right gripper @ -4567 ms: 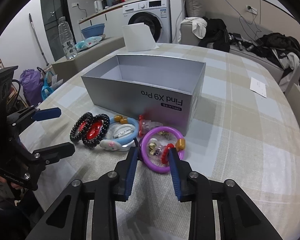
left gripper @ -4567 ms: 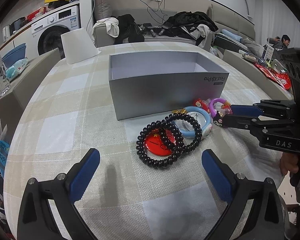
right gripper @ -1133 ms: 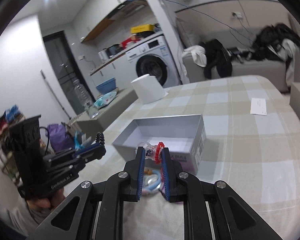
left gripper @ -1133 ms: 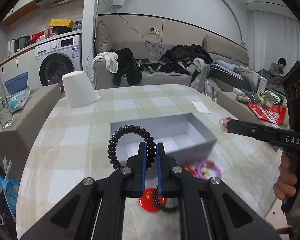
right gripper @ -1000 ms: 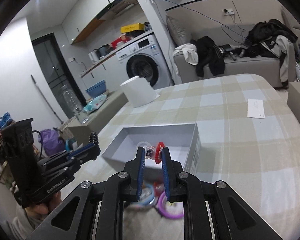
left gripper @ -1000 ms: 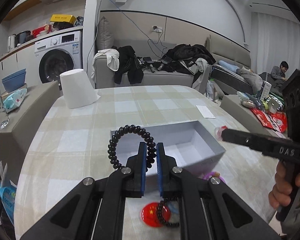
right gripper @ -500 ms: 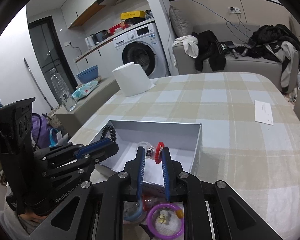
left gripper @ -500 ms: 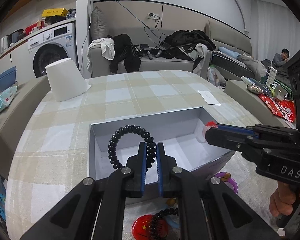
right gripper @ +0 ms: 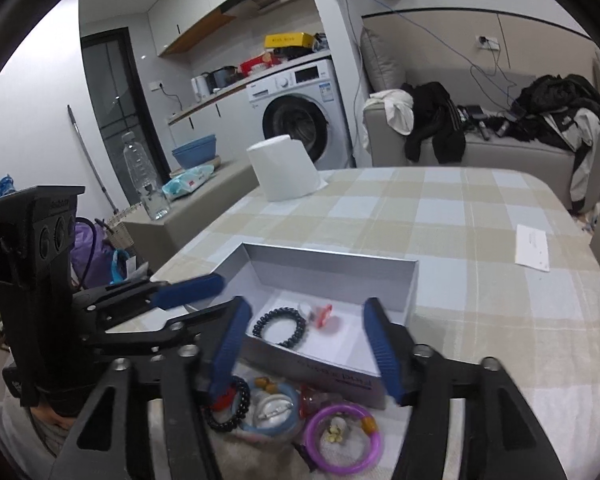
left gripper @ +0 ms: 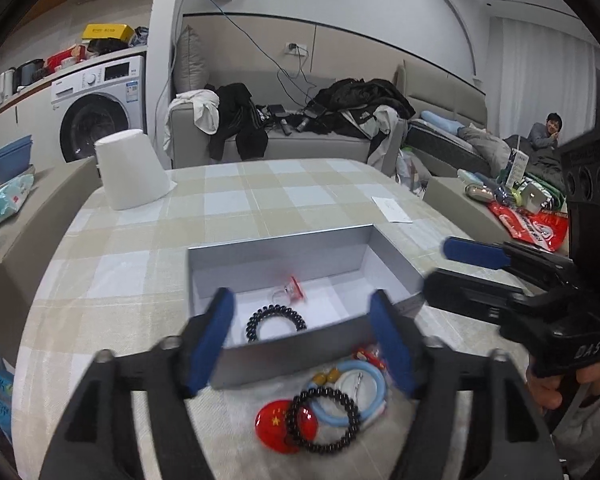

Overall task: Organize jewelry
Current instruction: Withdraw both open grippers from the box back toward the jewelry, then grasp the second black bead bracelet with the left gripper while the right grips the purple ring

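An open grey cardboard box [left gripper: 284, 354] stands on a desk [left gripper: 236, 200] covered in a beige and white checked cloth, and inside it lie a black coiled-bead bracelet [left gripper: 275, 323] and, just beside it, a small clear and red trinket [left gripper: 289, 289]. The left tongs [left gripper: 306, 336] and right tongs [right gripper: 308, 346] both hover over the box with blue-padded jaws spread wide, holding nothing. On the cloth in front of the box sit a second black bead bracelet [left gripper: 323, 419], a red round badge [left gripper: 278, 424], a light blue ring [left gripper: 350, 392] and a purple plastic ring [right gripper: 343, 438].

Black claw [left gripper: 306, 336] frames, blue pads [right gripper: 382, 348], silver screws, "DAS" lettering.
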Motion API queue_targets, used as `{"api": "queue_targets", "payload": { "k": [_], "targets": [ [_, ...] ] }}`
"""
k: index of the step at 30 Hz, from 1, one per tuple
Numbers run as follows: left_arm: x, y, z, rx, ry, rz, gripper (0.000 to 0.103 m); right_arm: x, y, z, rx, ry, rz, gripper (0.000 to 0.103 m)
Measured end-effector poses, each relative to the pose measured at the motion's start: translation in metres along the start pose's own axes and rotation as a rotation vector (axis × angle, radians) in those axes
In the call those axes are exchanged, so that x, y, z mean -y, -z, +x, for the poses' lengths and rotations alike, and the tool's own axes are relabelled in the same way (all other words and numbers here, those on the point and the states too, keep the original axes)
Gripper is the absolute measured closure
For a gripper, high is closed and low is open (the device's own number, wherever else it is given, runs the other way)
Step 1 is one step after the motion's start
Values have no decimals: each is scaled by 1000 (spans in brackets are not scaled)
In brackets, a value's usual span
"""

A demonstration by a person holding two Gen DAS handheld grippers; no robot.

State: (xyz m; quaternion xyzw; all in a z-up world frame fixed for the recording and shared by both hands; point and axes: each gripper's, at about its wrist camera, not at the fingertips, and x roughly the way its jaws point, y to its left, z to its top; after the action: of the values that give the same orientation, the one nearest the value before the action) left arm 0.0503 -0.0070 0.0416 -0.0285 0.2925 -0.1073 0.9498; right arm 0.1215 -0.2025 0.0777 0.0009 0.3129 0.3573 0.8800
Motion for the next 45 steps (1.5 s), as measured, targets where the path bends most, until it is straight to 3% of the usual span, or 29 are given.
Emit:
{"api": "queue_targets", "payload": {
  "k": [1,2,3,5,7,13,23,32,34,39,45],
  "targets": [
    [-1,4,-8,13,-11,-4,18,2,3,-7,9,4,1,6],
    [-2,7,-10,21,-27,-9,6,4,8,-14,16,13,2,0],
    [-3,13,-15,27,-51,-13,1,7,15,-23,29,26,4,0],
    [-5,25,-15,10,-71,-19,1,12,27,-32,34,49,9,0],
    [-6,34,-6,-55,-65,-25,1,17,39,-31,-2,88,22,0],
    [-5,42,15,-134,-109,-22,1,22,49,-5,-129,111,42,0],
    [5,51,24,-221,-57,9,1,11,57,9,-221,119,-33,1],
    [7,50,24,-231,-22,13,1,3,60,23,-280,77,-67,18],
    [7,50,24,-233,-16,14,4,0,60,29,-294,95,-80,22],
    [7,52,27,-246,4,16,27,-2,62,31,-312,126,-105,27],
    [9,53,23,-230,15,33,28,-1,63,31,-314,136,-111,29]
  ]
}}
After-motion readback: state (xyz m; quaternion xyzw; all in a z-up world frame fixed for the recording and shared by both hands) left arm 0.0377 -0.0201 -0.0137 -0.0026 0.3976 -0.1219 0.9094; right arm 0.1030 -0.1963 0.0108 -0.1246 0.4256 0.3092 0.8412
